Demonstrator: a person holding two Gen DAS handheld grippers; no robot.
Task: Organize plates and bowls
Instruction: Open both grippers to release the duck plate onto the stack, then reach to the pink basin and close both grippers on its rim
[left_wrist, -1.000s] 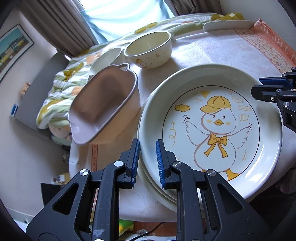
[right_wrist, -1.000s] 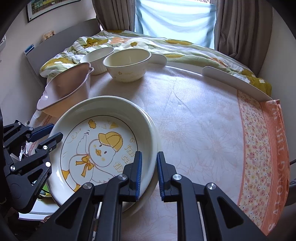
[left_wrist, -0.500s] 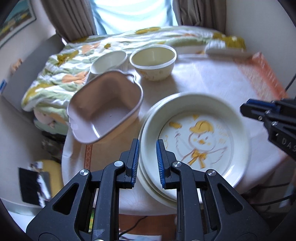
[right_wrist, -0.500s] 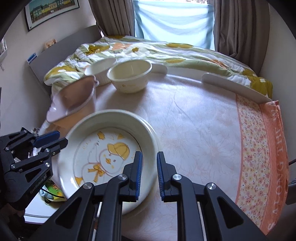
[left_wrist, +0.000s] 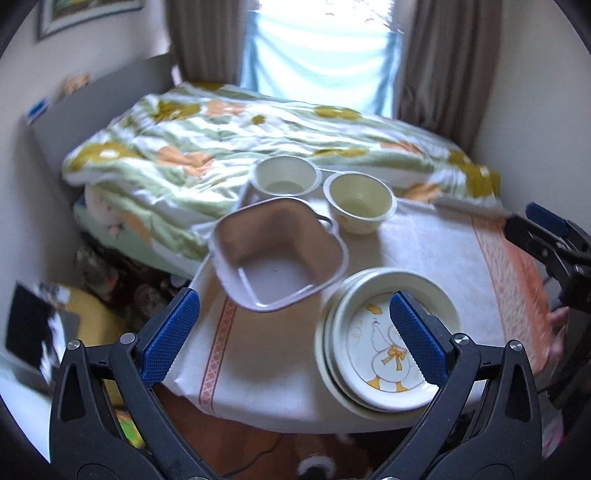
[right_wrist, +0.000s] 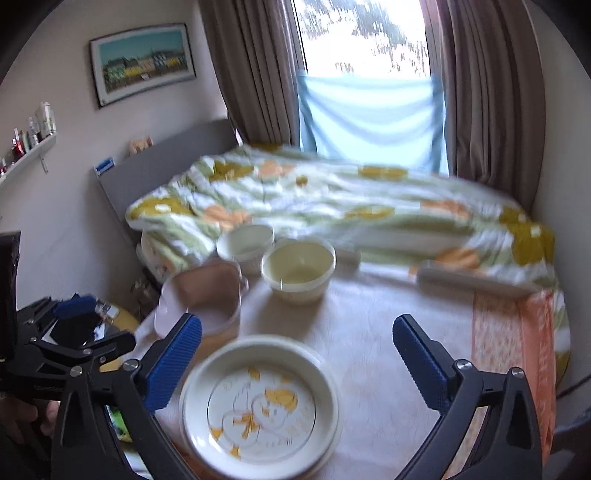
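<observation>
A: Where's the duck plate (left_wrist: 384, 354)?

B: On top of a short stack of plates (right_wrist: 258, 406), at the near edge of the counter (left_wrist: 424, 251), which has a pale cloth over it. Take that plate as the landmark.

A: And the bowls?

B: Just behind the plate to its left stands the pink rectangular dish (left_wrist: 277, 254), close by it, though whether they touch I cannot tell. Farther behind the plate is the cream bowl (left_wrist: 360, 206), and left of that bowl, at the counter's far edge, the white bowl (left_wrist: 286, 179). All three sit upright.

A: The tools?

B: The left tool (left_wrist: 295, 332) hangs above the plate's left side with its blue pads spread wide; they have just been opening, and nothing is between them. The right tool (right_wrist: 297, 363) is over the plate's right side, also spread wide, just opened, gripping nothing. Each shows at the edge of the other's view.

A: Beyond the counter?

B: Behind the plate, past the bowls, a bed with a flowered quilt (right_wrist: 332, 199), then curtains (right_wrist: 255, 70) and a bright window. A framed picture (right_wrist: 142, 61) hangs on the wall to the left.
</observation>
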